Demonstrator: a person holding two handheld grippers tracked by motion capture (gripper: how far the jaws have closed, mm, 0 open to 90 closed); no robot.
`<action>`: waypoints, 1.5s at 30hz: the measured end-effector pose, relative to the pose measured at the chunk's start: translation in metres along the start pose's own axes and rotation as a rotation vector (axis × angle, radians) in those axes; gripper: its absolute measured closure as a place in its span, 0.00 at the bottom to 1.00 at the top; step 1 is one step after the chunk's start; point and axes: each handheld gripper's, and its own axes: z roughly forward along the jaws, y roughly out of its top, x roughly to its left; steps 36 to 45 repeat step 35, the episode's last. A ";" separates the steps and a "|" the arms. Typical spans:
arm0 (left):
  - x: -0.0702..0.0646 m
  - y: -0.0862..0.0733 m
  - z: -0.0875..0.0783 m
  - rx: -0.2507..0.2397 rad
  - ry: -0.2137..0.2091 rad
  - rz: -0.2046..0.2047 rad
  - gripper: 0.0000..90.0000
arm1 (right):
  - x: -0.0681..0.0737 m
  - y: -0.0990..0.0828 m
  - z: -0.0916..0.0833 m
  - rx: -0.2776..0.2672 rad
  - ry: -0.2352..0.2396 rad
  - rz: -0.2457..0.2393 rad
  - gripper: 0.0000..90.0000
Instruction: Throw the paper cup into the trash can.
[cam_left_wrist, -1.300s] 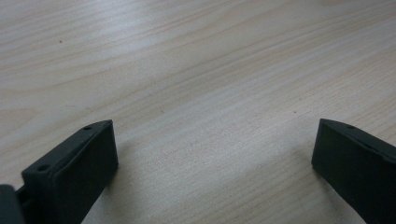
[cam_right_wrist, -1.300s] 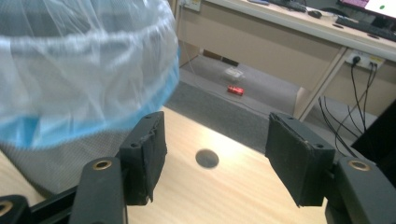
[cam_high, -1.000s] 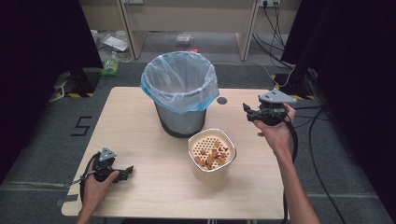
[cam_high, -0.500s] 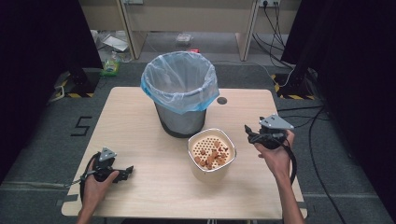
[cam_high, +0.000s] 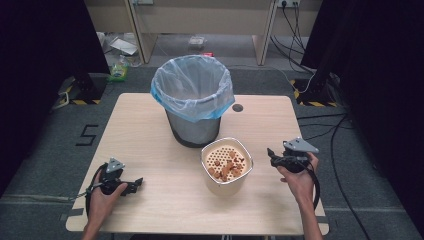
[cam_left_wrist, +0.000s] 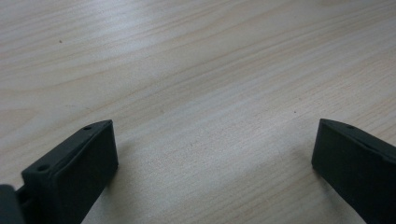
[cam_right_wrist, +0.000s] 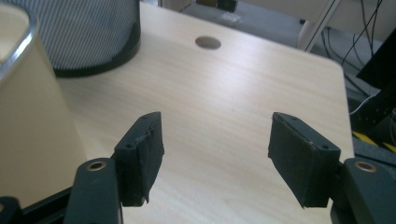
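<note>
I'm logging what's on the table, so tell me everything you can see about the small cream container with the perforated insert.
The small cream round container stands upright on the light wooden table, just in front of the lined grey bin. Its top is open; a perforated insert inside holds brownish scraps. A metallic-looking rim rings the top. Neither tool touches it.

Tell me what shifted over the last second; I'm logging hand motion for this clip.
The right gripper came back from the far right part of the light wooden table toward the person, ending beside the cream perforated container of brown bits, jaws open, holding nothing. The left gripper, the container and the grey bin with the blue-rimmed plastic liner stayed put.
</note>
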 end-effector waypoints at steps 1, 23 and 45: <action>0.000 0.000 0.000 0.000 0.000 0.000 0.00 | 0.000 -0.004 0.000 0.011 0.002 0.003 0.40; 0.000 0.000 0.000 -0.001 -0.001 -0.001 0.00 | 0.023 -0.071 0.016 0.247 0.066 -0.011 0.32; 0.000 0.000 0.000 0.000 -0.001 0.000 0.00 | 0.026 -0.082 0.017 0.192 0.108 0.058 0.24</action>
